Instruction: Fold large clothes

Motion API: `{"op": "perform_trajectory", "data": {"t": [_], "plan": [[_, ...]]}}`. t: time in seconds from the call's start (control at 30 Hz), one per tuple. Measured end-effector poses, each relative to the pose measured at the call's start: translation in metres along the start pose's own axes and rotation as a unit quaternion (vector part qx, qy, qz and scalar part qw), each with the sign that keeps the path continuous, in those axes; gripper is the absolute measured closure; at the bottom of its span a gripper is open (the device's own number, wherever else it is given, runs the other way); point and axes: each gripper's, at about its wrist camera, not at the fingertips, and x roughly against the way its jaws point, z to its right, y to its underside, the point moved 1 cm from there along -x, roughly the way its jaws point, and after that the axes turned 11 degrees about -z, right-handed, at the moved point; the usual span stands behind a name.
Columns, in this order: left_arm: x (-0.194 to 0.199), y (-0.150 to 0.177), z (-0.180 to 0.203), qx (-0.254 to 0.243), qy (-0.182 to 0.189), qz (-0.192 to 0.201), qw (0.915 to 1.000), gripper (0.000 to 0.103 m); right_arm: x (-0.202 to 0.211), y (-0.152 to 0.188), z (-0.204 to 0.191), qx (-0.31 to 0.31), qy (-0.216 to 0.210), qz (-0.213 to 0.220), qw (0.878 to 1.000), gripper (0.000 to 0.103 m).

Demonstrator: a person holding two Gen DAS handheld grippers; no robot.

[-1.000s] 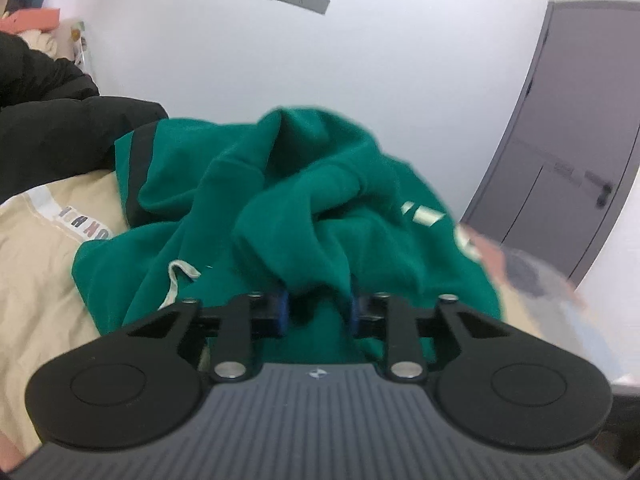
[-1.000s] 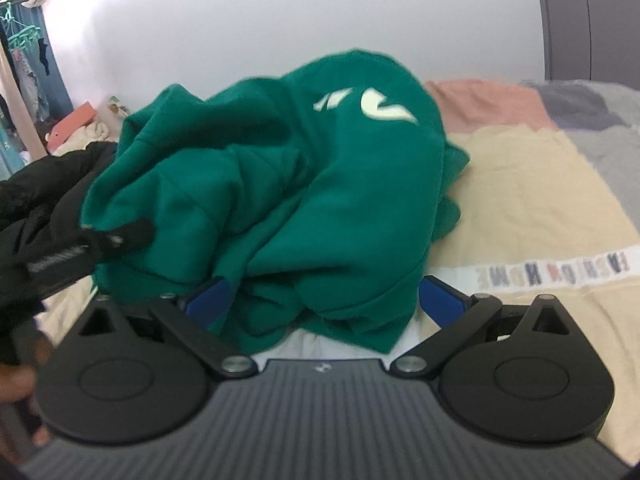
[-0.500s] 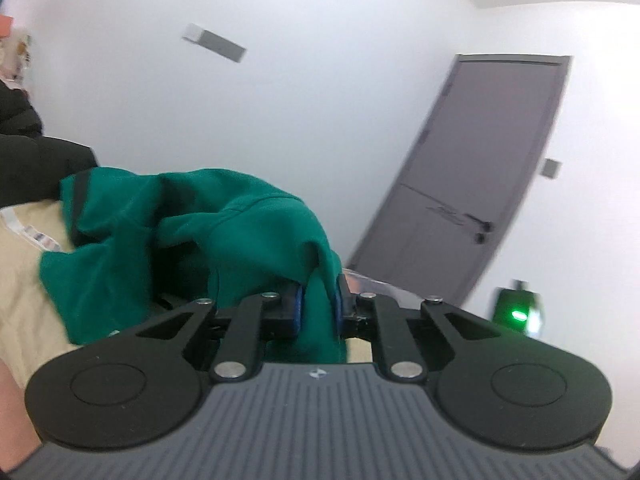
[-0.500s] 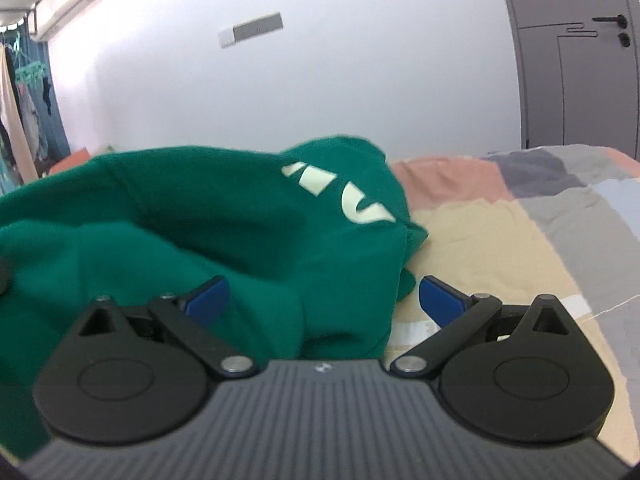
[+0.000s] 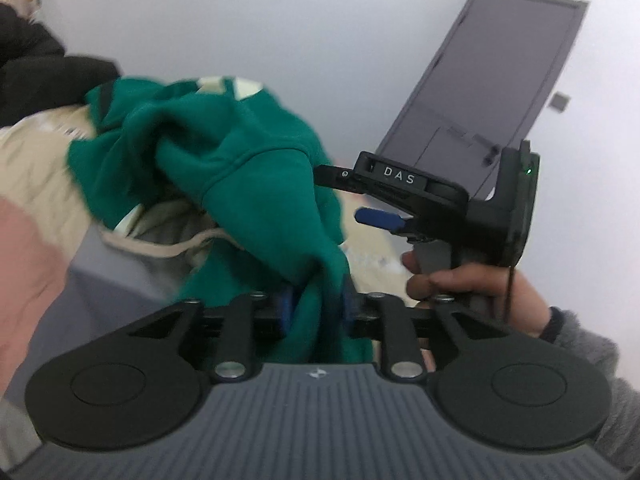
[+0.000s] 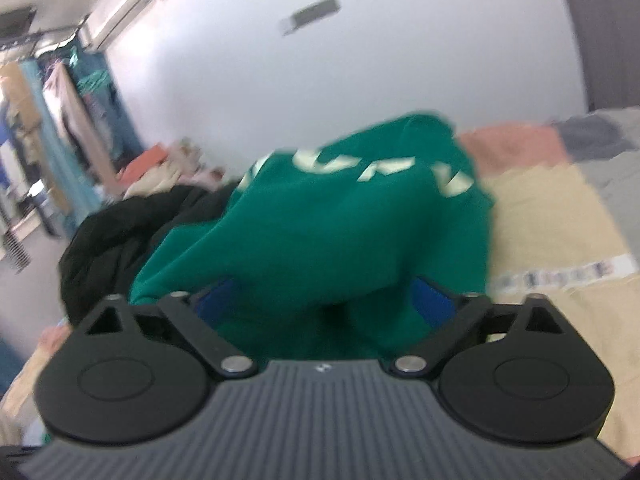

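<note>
A green hoodie (image 5: 256,168) with pale lettering hangs lifted off the bed; it also fills the middle of the right wrist view (image 6: 332,232). My left gripper (image 5: 316,304) is shut on a fold of the green fabric. My right gripper (image 6: 324,300) is open, its blue pads wide apart with green cloth lying between them; in the left wrist view it (image 5: 372,200) is held at the hoodie's right side, one finger hidden behind the cloth. A pale drawstring (image 5: 176,246) dangles below the hoodie.
The bed has a patchwork cover (image 6: 560,208) in beige, pink and grey. A black jacket (image 6: 120,232) lies at its far left, also in the left wrist view (image 5: 36,80). A grey door (image 5: 508,76) stands behind. Clothes hang at the far left (image 6: 68,120).
My left gripper has lifted the hoodie and swung right, and the right gripper has come into its view. The right gripper has moved in until green cloth lies between its open fingers.
</note>
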Motion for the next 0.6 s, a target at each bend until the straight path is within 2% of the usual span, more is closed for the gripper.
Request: {"op": "perform_trajectory", "data": {"t": [0.03,0.07,0.1,0.17,0.23,0.27,0.37,0.47,0.6], "plan": [[0.007,-0.001,0.005,0.008,0.0,0.001,1.0,0.043,-0.009,0.003,0.001,-0.007,-0.01,-0.02,1.0,0.025],[0.01,-0.001,0.002,0.017,0.002,-0.001,0.9998,0.036,-0.014,0.006,0.0,-0.016,-0.018,-0.036,0.999,0.032],[0.014,-0.001,-0.001,0.025,0.001,-0.003,0.9997,0.027,-0.023,0.009,0.002,-0.025,-0.028,-0.056,0.998,0.034],[0.021,-0.001,-0.008,0.043,-0.007,-0.003,0.999,0.024,-0.04,0.017,0.001,-0.031,-0.038,-0.101,0.994,0.042],[0.027,-0.001,-0.015,0.065,-0.01,0.004,0.9978,0.02,-0.051,0.026,-0.005,-0.027,-0.031,-0.134,0.99,0.045],[0.03,-0.004,-0.018,0.076,-0.013,0.008,0.997,0.02,-0.052,0.028,-0.006,-0.029,-0.029,-0.137,0.99,0.045],[0.032,-0.019,-0.026,0.092,-0.027,0.013,0.9953,0.02,-0.037,0.022,-0.005,-0.043,-0.03,-0.107,0.993,0.045],[0.029,-0.031,-0.045,0.124,-0.043,0.008,0.9913,0.02,-0.02,0.017,0.016,-0.082,-0.015,-0.058,0.995,0.043],[0.001,-0.059,-0.072,0.147,-0.043,-0.01,0.9882,0.02,-0.024,0.014,0.048,-0.157,0.005,-0.048,0.987,0.043]]}}
